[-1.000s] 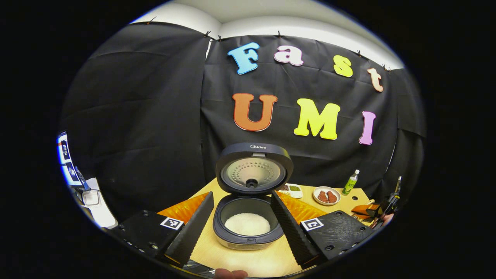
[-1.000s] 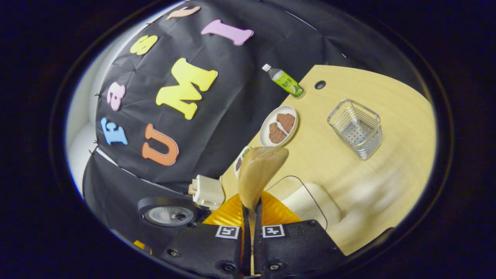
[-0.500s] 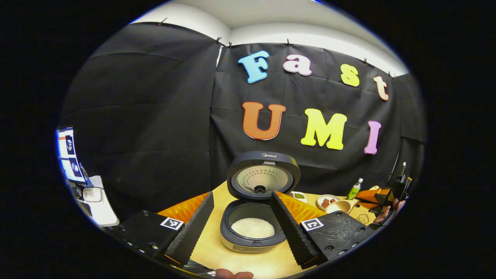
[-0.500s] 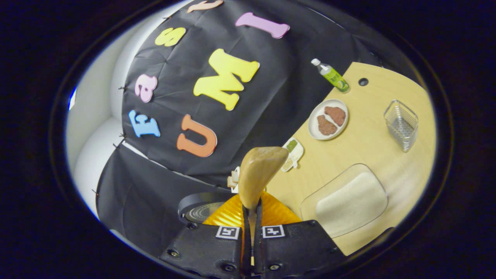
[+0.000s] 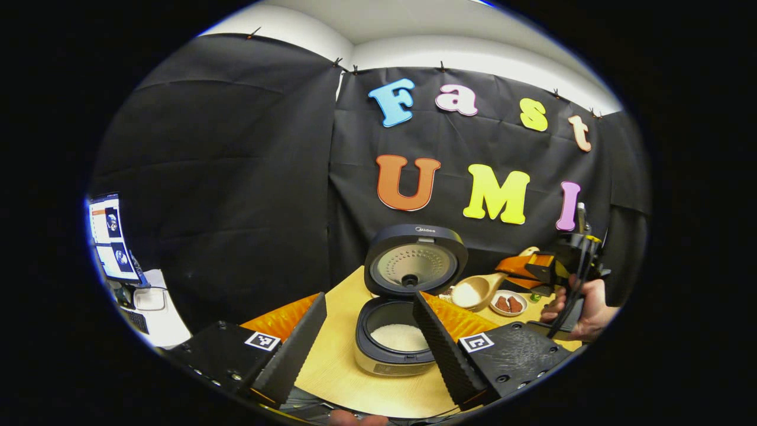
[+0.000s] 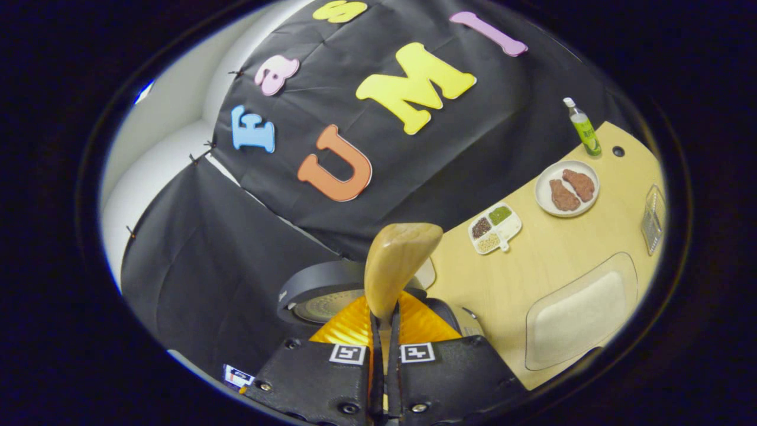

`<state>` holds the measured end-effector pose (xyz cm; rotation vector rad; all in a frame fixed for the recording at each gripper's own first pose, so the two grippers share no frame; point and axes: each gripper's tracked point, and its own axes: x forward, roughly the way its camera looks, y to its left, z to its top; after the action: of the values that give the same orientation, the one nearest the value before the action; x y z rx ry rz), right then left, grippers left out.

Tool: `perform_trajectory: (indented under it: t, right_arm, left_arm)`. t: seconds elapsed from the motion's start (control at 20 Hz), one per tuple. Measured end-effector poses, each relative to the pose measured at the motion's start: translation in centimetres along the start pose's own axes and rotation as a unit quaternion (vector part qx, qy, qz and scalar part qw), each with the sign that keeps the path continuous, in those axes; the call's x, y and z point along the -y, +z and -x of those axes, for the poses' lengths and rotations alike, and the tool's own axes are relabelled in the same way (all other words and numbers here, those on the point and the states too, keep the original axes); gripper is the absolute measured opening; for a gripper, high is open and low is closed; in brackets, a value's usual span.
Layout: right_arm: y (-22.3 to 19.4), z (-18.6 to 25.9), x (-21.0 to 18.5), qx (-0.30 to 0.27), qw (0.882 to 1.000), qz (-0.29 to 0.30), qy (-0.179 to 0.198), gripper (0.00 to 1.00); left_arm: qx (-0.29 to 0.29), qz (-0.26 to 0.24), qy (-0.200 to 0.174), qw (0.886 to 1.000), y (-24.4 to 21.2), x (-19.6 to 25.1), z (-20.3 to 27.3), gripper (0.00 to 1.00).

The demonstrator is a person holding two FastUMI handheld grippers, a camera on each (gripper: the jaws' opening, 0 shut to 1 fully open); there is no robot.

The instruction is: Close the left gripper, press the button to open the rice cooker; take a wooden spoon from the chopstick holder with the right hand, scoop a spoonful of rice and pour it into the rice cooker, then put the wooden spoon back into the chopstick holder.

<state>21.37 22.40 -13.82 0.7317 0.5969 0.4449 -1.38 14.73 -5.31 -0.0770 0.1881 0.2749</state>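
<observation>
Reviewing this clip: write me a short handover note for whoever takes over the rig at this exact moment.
Left tool: open, empty, pointed at the rice cooker.
Right tool: shut on the wooden spoon, whose bowl holds rice and hangs beside the cooker's raised lid.
Done: cooker opened, spoon taken, rice scooped from the rice tray.
Left: bring the spoon over the pot, tip the rice in, then return the spoon to the wire chopstick holder at the table's far edge.
</observation>
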Motion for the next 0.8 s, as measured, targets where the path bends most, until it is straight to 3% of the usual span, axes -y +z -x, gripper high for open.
perform_trajectory:
  t: [0.45, 0.8]
  right_arm:
    - [-2.7, -2.8, -1.1, 0.0, 0.989, 0.141, -0.036, 0.08]
    - [-4.4, -3.4, -3.7, 0.008, 0.964, 0.266, -0.015, 0.08]
  left_arm:
    - [0.007, -0.002, -0.028, 1.0, -0.9, -0.2, 1.3, 0.95]
    - [0.01, 0.01, -0.033, 0.999, -1.2, -0.6, 2.1, 0.95]
